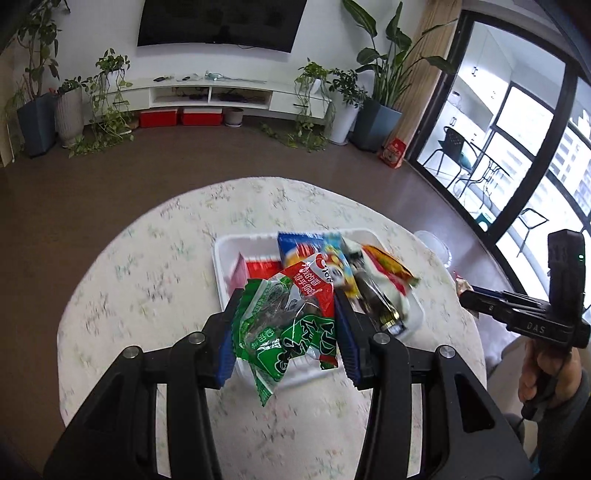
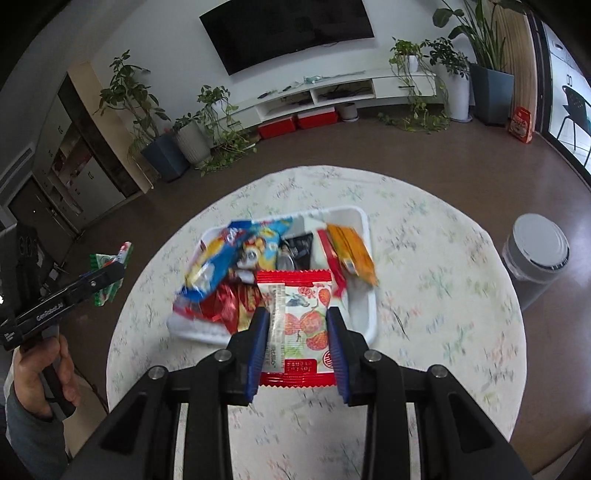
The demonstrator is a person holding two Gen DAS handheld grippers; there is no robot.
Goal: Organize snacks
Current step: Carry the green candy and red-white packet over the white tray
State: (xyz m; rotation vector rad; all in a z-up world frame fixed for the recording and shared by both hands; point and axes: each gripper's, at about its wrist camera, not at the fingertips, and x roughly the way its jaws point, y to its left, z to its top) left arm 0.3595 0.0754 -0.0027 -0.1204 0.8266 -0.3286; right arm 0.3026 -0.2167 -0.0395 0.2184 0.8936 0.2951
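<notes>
Blue ribbed pads of my left gripper (image 1: 284,325) clamp a green snack packet (image 1: 284,332), which hangs crumpled between them above the near edge of the white tray (image 1: 221,269). My right gripper (image 2: 297,343) likewise pinches a red-and-white packet printed with strawberries (image 2: 299,321), held flat and facing up over the tray's near rim (image 2: 369,317). Both tools tip steeply downward toward the round table (image 1: 147,277), whose pale cloth carries a faint floral print.

Seen from the left wrist, my right hand (image 1: 546,373) grips its tool's handle at the frame's right edge; from the right wrist, my left hand (image 2: 40,373) wraps the other handle at the left edge, a grey sleeve (image 2: 29,435) below it.

Inside the tray lies a heap of snacks: a blue packet (image 2: 236,251), a crinkled red foil wrapper (image 2: 225,302), a black sachet (image 2: 301,247) and an orange packet (image 2: 351,254) leaning on the right wall.

Beside the table on the brown floor stands a grey bin (image 2: 535,254) with a pale lid. Farther off, a low white TV cabinet (image 1: 221,92) runs along the wall, two red boxes (image 1: 181,117) under it, potted plants (image 1: 107,74) at both ends, and a dark television (image 1: 221,22) above. Glass doors (image 1: 517,122) on the right show a balcony with a chair.
</notes>
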